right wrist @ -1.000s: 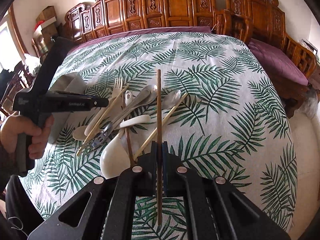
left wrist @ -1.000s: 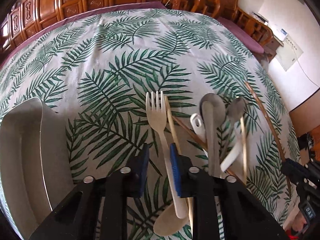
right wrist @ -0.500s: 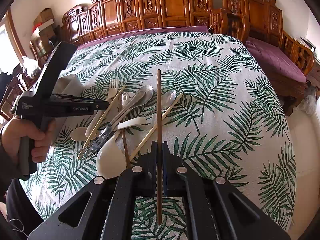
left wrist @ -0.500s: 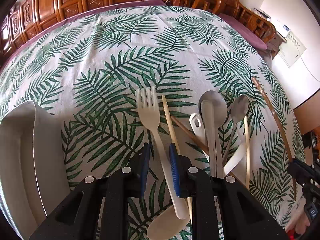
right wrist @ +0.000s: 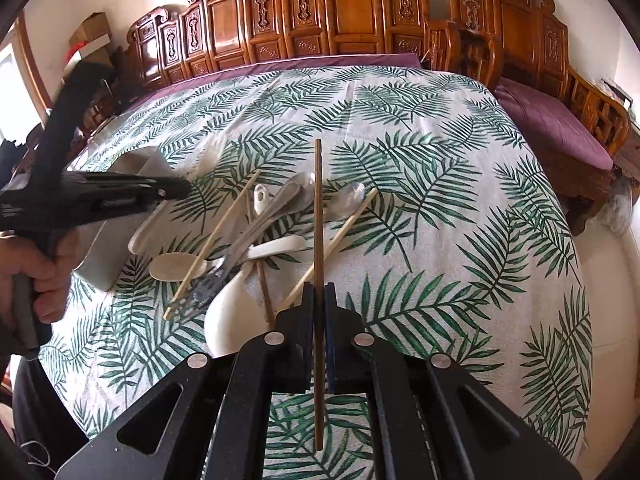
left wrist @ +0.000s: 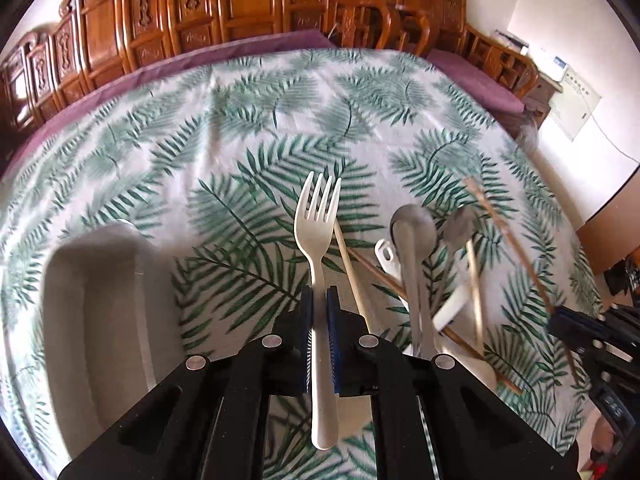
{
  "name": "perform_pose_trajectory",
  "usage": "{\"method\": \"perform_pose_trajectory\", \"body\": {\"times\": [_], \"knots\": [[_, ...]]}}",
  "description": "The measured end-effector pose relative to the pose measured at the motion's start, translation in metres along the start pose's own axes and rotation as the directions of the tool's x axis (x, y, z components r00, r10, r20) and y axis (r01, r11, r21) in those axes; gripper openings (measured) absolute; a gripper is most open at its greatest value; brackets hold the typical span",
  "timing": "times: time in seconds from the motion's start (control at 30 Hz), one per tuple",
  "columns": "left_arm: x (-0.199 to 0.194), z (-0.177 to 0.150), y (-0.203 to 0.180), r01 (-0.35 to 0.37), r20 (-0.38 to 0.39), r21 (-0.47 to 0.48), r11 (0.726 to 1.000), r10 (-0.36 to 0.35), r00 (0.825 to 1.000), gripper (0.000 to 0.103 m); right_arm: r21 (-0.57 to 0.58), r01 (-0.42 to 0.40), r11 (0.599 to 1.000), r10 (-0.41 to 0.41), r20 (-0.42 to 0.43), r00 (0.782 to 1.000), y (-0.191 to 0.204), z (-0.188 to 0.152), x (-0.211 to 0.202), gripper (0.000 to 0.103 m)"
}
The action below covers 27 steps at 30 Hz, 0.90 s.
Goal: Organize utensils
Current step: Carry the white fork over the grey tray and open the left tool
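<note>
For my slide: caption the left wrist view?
Left gripper shut on white fork, beside grey tray.

Fork (left wrist: 317, 236): cream plastic, four tines, held by its handle between the left jaws, tines pointing ahead, lifted off the cloth.
Dark chopstick (right wrist: 318, 240): thin, brown, straight, clamped between the right jaws, running ahead of and behind them.
Tray (left wrist: 100, 312): grey, oblong, left of the left jaws.
Pile, ahead-left of the right jaws: two metal spoons (right wrist: 296, 192), white ladle-spoon (right wrist: 230, 312), flat cream spoon (right wrist: 176, 266), two pale chopsticks (right wrist: 216, 240), one brown chopstick (right wrist: 264, 292), overlapping and crossed on the cloth.
</note>
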State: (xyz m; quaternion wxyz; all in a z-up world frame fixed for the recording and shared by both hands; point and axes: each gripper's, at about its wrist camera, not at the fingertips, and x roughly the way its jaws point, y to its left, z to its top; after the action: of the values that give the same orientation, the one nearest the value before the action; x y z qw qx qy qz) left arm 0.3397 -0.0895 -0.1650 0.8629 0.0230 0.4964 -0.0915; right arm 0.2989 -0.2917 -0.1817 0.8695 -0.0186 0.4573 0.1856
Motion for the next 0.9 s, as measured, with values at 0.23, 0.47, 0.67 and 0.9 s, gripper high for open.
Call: {"method": "perform_pose_trajectory", "body": {"times": [0.23,0.47,0.67,0.9], "knots": [[-0.047,-0.002,0.019,-0.007,0.063,0.014,1.0,0.007,0.998,0.006,-0.02,-0.004,1.0,0.004,0.021,1.0,0.028,0.012,-0.01,0.006],[-0.079,-0.012,0.053,-0.033,0.094,-0.004,0.999,0.034,0.995,0.006,-0.061,-0.007,0.998,0.009,0.039,0.999,0.063,0.027,-0.018,0.006],[-0.086,-0.024,0.082,-0.059,0.089,-0.03,0.998,0.061,0.994,0.006,-0.085,-0.016,0.996,0.02,0.044,0.999,0.091,0.032,-0.021,0.006],[-0.085,-0.041,0.111,-0.073,0.073,-0.066,0.995,0.077,0.994,0.006,-0.113,-0.031,0.993,0.035,0.037,0.999,0.121,0.036,-0.018,0.006]]}}
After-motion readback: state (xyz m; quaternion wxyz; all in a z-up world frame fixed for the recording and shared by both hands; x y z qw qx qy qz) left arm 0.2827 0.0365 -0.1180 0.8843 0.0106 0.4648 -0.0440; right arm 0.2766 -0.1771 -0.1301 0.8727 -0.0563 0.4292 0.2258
